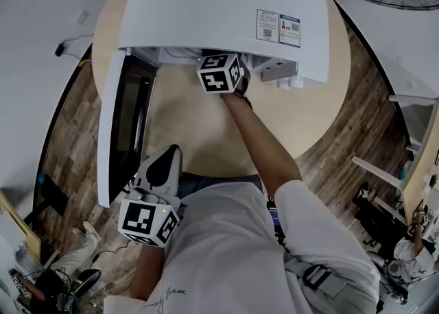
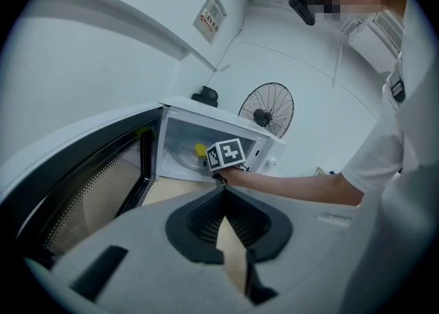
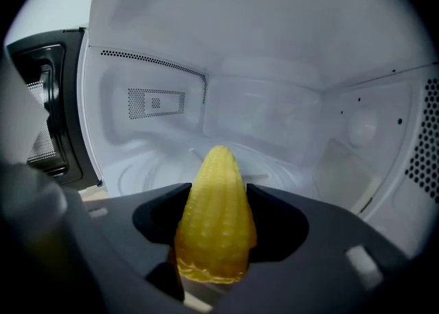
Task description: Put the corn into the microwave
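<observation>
Clenching the corn (image 3: pixel 216 220) in the right claw (image 3: pixel 218 199), pressing on the yellow cob's sides with both dark jaws and aiming its narrow tip toward the back wall. Reaching with that claw through the open front of the white microwave (image 1: pixel 226 4), and so holding the corn inside the cavity, over the round glass plate (image 3: pixel 147 168) on its floor; not showing whether cob and plate are touching. Stretching a bare forearm (image 1: pixel 264 145) across the round pale worktop (image 1: pixel 192 127) to the oven's mouth, with the marker cube (image 1: pixel 219 73) peeking out just under the front edge of the roof. Hanging back with the left claw (image 2: pixel 223 203) near the body, beside the near end of the door (image 1: pixel 113 127), swung wide to the left. Resting that left claw clenched on nothing, tips meeting, with only worktop showing through the gap behind them. Standing beyond the worktop, well apart from the microwave: a black fan (image 2: pixel 267 110).
</observation>
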The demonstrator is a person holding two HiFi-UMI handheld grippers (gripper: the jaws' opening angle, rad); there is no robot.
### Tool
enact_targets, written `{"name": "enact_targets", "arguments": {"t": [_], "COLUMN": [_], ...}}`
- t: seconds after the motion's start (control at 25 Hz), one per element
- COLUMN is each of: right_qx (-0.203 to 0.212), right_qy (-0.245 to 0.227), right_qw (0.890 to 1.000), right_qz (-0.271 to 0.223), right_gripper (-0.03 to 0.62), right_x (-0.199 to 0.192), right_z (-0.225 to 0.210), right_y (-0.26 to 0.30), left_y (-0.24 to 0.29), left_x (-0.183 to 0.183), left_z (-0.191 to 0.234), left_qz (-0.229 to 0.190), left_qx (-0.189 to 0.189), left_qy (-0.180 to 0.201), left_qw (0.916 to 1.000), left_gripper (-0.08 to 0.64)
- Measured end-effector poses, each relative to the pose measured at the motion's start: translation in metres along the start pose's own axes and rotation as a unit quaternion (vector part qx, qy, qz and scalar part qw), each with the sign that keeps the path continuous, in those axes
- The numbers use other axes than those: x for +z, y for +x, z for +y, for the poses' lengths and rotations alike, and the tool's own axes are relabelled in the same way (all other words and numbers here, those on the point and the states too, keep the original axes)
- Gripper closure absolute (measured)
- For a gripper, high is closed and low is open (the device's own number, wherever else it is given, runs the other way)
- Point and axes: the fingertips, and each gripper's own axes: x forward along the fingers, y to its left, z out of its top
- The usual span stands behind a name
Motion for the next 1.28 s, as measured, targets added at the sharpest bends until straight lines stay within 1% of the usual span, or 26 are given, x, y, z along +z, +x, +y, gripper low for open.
{"name": "enact_targets", "arguments": {"t": [0.24, 0.36, 0.6, 0.84, 0.96, 1.28], "right_qx": [0.009, 0.018, 0.025, 0.03, 0.03, 0.037], "right_qy": [0.006, 0.017, 0.029, 0.034, 0.033, 0.054], "right_qw": [1.0, 1.0, 0.999, 0.999, 0.999, 0.998], "right_qz": [0.002, 0.001, -0.004, -0.005, -0.007, -0.015], "right_gripper": [0.327, 0.29, 0.276, 0.275, 0.275, 0.276], "right_x": [0.0, 0.0, 0.003, 0.003, 0.004, 0.005], "right_z": [0.0, 0.0, 0.0, 0.001, 0.0, 0.001], "right_y": [-0.001, -0.002, -0.007, -0.015, -0.018, -0.03], "left_y": [-0.005, -0.006, -0.007, -0.01, -0.009, -0.012], "left_x": [0.001, 0.0, 0.007, 0.0, -0.007, -0.007], "left_z": [-0.002, -0.005, -0.011, -0.015, -0.018, -0.022], "left_qz": [-0.003, -0.004, -0.023, -0.013, -0.009, -0.015], "left_qx": [0.001, -0.002, -0.005, -0.009, -0.011, -0.016], "left_qy": [0.001, 0.002, -0.01, 0.0, -0.002, 0.001], "left_qw": [1.0, 1.0, 0.9997, 0.9999, 0.9999, 0.9998], "left_gripper": [0.568, 0.568, 0.568, 0.568, 0.568, 0.568]}}
